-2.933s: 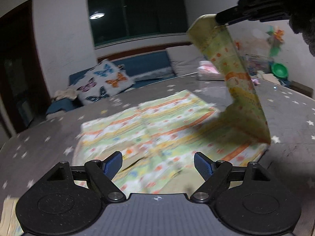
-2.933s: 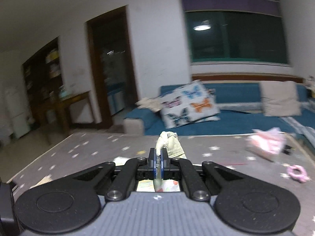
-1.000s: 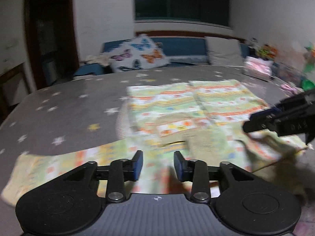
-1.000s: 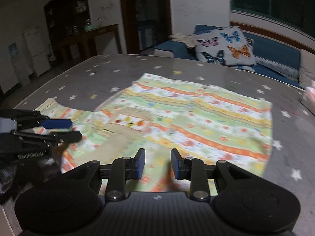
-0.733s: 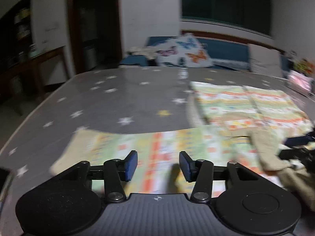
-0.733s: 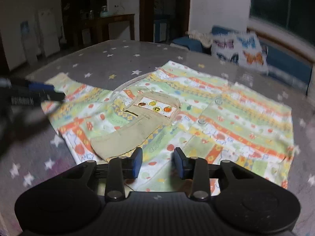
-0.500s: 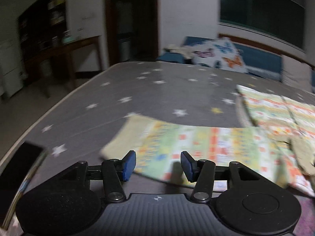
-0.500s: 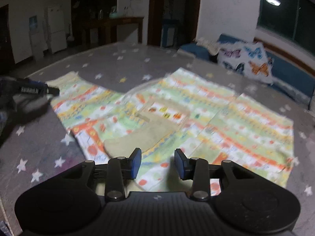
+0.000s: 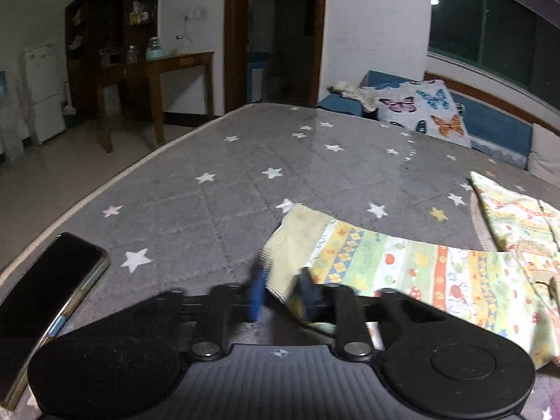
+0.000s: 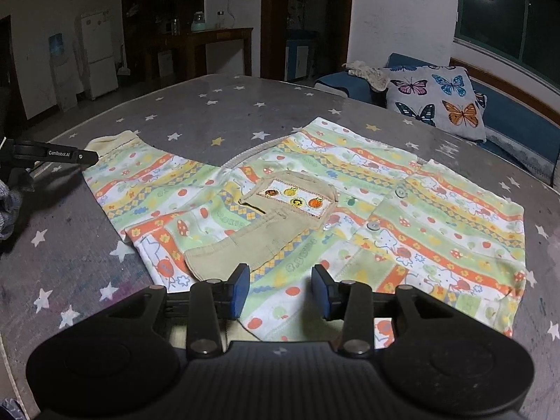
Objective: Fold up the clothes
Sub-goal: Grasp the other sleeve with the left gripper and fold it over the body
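Observation:
A child's patterned shirt (image 10: pixel 350 189) in green, orange and yellow lies flat on the grey star-print table (image 10: pixel 217 112). One sleeve is folded across its chest; the other sleeve (image 9: pixel 402 266) stretches out to the left. My left gripper (image 9: pixel 280 290) has its blue pads around the beige cuff (image 9: pixel 294 241) of that sleeve, jaws narrowed but blurred; it also shows in the right wrist view (image 10: pixel 87 156) at the cuff. My right gripper (image 10: pixel 281 290) is open and empty, hovering over the shirt's near hem.
A black phone (image 9: pixel 45 301) lies at the table's left edge beside my left gripper. A blue sofa with a butterfly cushion (image 10: pixel 437 101) stands behind the table. A wooden desk (image 9: pixel 157 80) and a doorway are at the back left.
My left gripper has swung left along the outstretched sleeve to its cuff and narrowed its jaws around it. My right gripper has let go of the other sleeve, now folded, and opened wider.

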A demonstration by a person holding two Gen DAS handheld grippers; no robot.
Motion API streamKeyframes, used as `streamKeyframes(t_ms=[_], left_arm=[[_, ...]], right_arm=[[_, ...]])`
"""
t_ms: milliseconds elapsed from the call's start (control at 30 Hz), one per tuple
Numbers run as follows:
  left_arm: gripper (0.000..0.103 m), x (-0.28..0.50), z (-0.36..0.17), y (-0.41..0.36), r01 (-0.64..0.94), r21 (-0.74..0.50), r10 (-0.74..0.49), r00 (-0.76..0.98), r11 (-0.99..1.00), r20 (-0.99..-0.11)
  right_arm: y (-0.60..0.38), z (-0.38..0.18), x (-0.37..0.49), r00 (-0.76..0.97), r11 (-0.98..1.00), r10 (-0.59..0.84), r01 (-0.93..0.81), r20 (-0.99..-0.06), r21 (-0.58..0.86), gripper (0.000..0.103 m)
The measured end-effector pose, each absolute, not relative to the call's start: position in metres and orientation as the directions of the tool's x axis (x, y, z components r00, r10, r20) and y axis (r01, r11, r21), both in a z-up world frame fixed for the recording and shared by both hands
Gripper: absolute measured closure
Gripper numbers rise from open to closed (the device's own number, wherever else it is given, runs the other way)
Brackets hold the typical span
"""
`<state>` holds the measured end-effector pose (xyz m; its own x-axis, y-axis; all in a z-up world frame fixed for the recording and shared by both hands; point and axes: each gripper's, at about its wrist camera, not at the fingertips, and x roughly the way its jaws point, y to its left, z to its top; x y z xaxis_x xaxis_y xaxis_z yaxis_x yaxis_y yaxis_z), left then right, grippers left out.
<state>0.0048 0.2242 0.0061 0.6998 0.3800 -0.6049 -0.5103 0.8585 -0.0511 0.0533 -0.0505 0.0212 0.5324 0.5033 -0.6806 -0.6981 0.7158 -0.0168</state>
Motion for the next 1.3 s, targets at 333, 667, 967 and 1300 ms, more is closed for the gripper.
streamKeyframes(t_ms=[333, 667, 967, 1300], left_arm=[[0.094, 0.019, 0.065, 0.162, -0.302, -0.123, 0.211, 0.854, 0.945, -0.476], [0.094, 0.059, 0.111, 0.031, 0.059, -0.149, -0.11, 0.924, 0.987, -0.365], [0.09, 0.088, 0.073, -0.073, 0.276, -0.069, -0.276, 0.841, 0.959, -0.464], [0.057, 0.065, 0.051, -0.048, 0.311, 0.001, -0.269, 0.823, 0.95, -0.5]], right_arm=[[-0.072, 0.039, 0.051, 0.567, 0.748, 0.511, -0.664, -0.646, 0.008, 0.064], [-0.132, 0.046, 0.055, 0.651, 0.844, 0.437, -0.536, -0.621, 0.032, 0.064], [-0.19, 0.038, 0.056, 0.695, 0.915, 0.353, -0.396, -0.627, 0.076, 0.064], [-0.209, 0.036, 0.055, 0.698, 0.931, 0.339, -0.344, -0.631, 0.121, 0.064]])
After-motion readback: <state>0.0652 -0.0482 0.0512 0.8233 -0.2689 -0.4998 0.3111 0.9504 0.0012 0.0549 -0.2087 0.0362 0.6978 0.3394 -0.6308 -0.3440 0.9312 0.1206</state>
